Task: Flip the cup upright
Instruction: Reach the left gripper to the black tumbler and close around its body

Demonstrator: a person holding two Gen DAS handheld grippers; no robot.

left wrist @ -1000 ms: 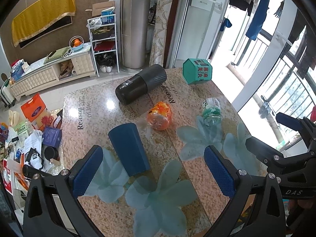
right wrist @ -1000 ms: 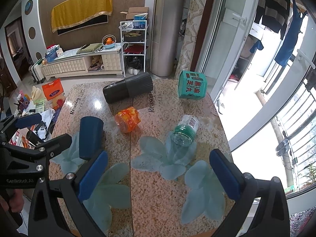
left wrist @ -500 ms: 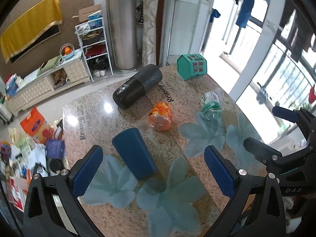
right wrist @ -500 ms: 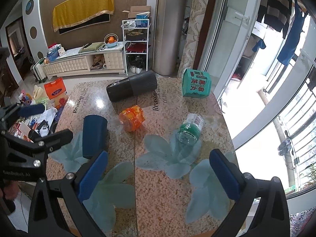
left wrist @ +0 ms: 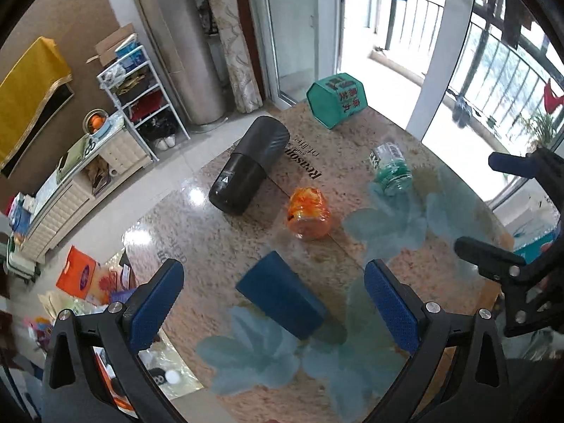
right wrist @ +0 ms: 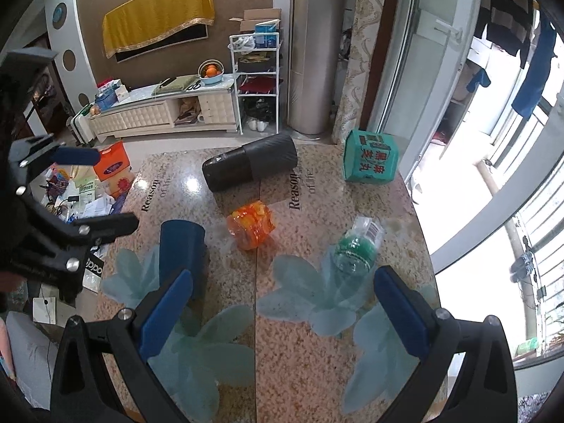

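A dark blue cup [left wrist: 282, 296] stands upside down on the granite table [left wrist: 218, 246], its closed base on top. In the left wrist view it sits between and just beyond the fingers of my left gripper [left wrist: 273, 299], which is open and empty above the table. The cup also shows in the right wrist view [right wrist: 181, 253], left of my right gripper [right wrist: 285, 308], which is open and empty over the table's near part. The left gripper shows at the left edge of the right wrist view [right wrist: 84, 190].
On the table lie a black cylinder [left wrist: 248, 169], an orange plastic jar [left wrist: 308, 215], a green-capped clear bottle [left wrist: 391, 171] and a green box [left wrist: 336, 100]. Clutter lies on the floor left of the table [right wrist: 88, 190].
The left gripper has swung left and tilted, so the cup now sits closer between its fingers. The right gripper has barely moved. Nothing on the table has shifted.
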